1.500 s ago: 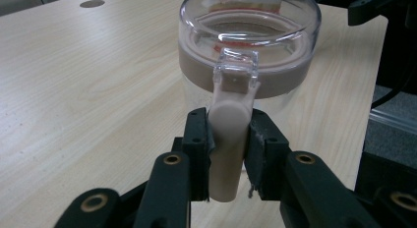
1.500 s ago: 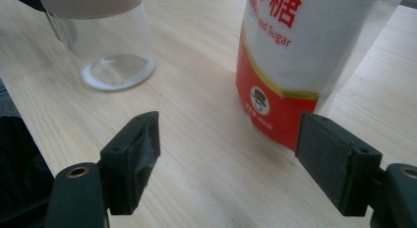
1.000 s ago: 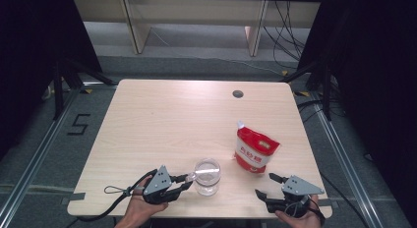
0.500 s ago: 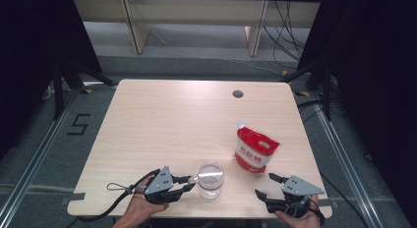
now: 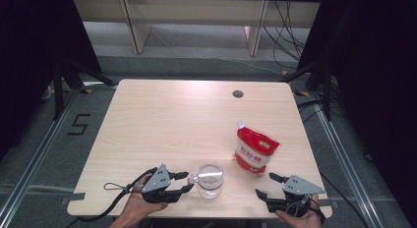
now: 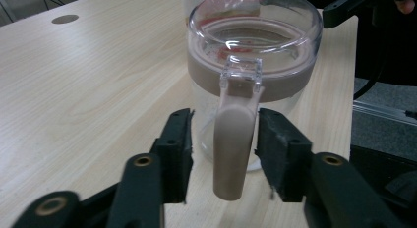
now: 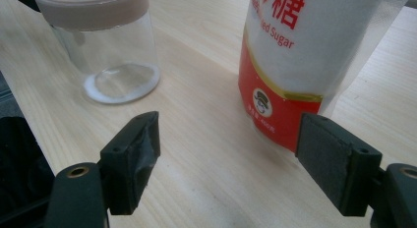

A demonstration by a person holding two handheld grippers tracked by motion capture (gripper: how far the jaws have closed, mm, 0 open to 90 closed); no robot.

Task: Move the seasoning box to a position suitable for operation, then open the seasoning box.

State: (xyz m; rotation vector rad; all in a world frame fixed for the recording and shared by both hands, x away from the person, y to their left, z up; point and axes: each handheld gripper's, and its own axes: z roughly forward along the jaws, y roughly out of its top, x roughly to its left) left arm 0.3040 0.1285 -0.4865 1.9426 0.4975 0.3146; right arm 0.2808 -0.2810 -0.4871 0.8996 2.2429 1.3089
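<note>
On the pale wooden tabletop (image 5: pixel 162 120), near its front edge, the clear glass jar (image 5: pixel 210 180) stands with its handle (image 6: pixel 235 134) between the left tool's (image 5: pixel 186 181) just-loosened jaws; the right tool (image 5: pixel 265 185) gapes empty toward the red-and-white sugar pouch (image 5: pixel 255 150).

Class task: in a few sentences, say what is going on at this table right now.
A person holds a gripper in each hand. The left gripper has just been opening; the clear jar's handle sits between its jaws, unpressed. The jar stands upright near the table's front edge. The right gripper is open before the red sugar pouch.
</note>
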